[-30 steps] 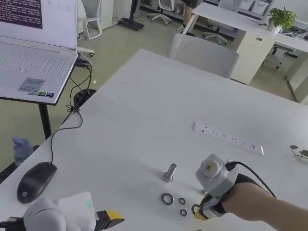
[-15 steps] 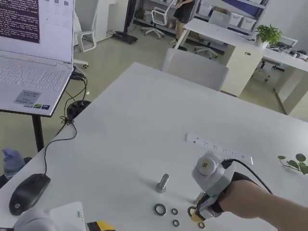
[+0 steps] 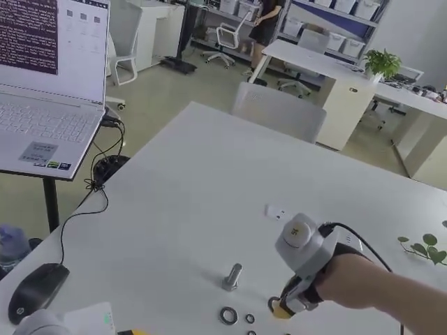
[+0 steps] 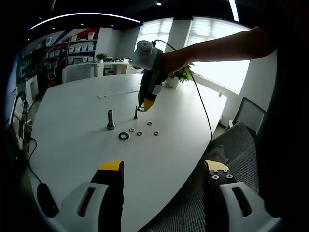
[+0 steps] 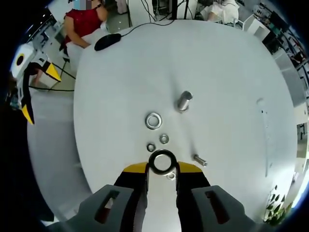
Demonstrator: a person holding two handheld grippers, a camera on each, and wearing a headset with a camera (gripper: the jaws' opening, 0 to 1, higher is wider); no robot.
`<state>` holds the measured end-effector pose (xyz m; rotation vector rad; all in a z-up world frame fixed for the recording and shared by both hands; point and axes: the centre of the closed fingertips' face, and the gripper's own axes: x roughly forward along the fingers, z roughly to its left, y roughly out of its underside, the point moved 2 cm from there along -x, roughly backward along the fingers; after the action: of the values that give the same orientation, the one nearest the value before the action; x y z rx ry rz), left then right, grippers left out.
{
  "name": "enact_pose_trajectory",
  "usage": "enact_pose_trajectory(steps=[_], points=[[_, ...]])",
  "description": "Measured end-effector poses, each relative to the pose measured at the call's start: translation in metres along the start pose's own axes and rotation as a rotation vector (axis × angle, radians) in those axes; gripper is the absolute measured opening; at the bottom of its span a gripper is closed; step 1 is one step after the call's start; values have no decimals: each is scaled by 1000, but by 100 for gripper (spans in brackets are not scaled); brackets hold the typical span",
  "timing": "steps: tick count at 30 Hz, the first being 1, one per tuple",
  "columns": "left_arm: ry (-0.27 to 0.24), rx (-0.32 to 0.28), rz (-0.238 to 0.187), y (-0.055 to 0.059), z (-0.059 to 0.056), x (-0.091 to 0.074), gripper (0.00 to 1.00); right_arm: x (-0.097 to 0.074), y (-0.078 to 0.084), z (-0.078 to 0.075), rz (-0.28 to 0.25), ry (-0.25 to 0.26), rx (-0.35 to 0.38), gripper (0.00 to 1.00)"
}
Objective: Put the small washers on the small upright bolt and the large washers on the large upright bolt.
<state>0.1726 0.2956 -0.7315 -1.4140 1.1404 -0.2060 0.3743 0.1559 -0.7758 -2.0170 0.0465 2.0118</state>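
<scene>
Two bolts: the large bolt (image 5: 184,100) just above centre of the right gripper view, the small bolt (image 5: 200,160) at lower right. Two big rings: a large washer (image 5: 153,120) at centre, another large washer (image 5: 162,162) at lower centre. Three small washers (image 5: 164,138) countable near them. Two grippers: right gripper (image 5: 162,169), left gripper (image 4: 164,166).

the table (image 3: 195,174) is white, smooth and a bit dull. the big bolt (image 3: 232,276) is shiny grey metal. the washer (image 5: 162,161) in the right gripper (image 5: 162,170) is dark, shiny metal. that gripper is smooth grey plastic with yellow tips. the mouse (image 3: 36,292) is black and glossy.
</scene>
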Motion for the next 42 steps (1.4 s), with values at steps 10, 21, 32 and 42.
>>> enact_pose_trajectory(steps=[10,21,32,42], points=[[4,-7,17,9,-2,3,66,-2,-13,-9,-4,0,-12,21],[-15,-16,23,13,3,2,66,0,-37,-18,-8,-4,-47,21],[-33,-6,25,19,6,4,67,9,-51,-28,-14,-6,-57,22],[-52,5,39,23,12,8,67,20,-75,-30,-38,11,-95,22]])
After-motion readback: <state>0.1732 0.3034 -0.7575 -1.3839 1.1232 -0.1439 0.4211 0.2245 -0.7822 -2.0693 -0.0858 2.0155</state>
